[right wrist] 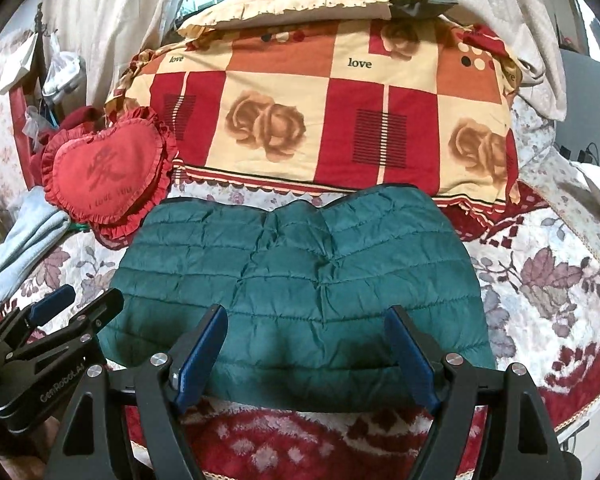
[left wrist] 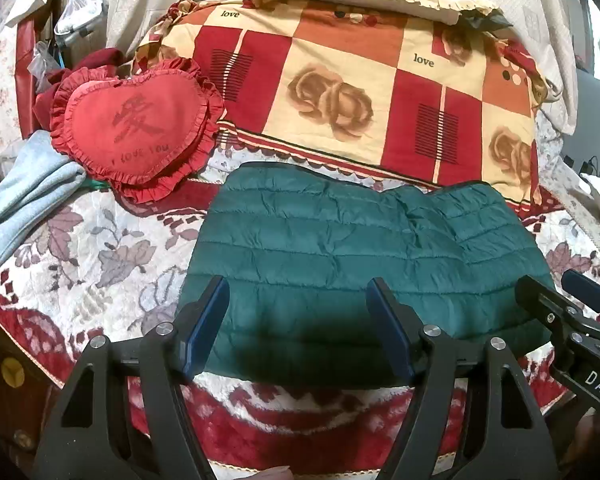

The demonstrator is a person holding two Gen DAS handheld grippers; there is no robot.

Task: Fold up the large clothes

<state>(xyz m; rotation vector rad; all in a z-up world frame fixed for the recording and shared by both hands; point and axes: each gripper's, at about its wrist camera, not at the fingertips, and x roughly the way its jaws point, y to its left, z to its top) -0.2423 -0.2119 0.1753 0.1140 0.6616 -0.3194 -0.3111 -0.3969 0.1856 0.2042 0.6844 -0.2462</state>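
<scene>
Both the left tongs (left wrist: 298, 326) and right tongs (right wrist: 306, 354) hang spread wide apart, gripping nothing, above the near edge of the folded dark-green quilted puffer jacket (right wrist: 300, 280), which lies flat on the floral red-and-white bed blanket (left wrist: 100, 260).

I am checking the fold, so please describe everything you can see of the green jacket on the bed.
The green jacket is a dark teal quilted garment with horizontal stitched channels, thin and puffy, its fabric smooth and creased. It lies flat, folded into a rough rectangle, on the flowered bed cover. No sleeves, collar or zipper show. Its far edge reaches close to the checked pillow; the heart cushion sits beside its far left corner. The open left gripper and right gripper hover at its near edge; contact cannot be confirmed.
</scene>
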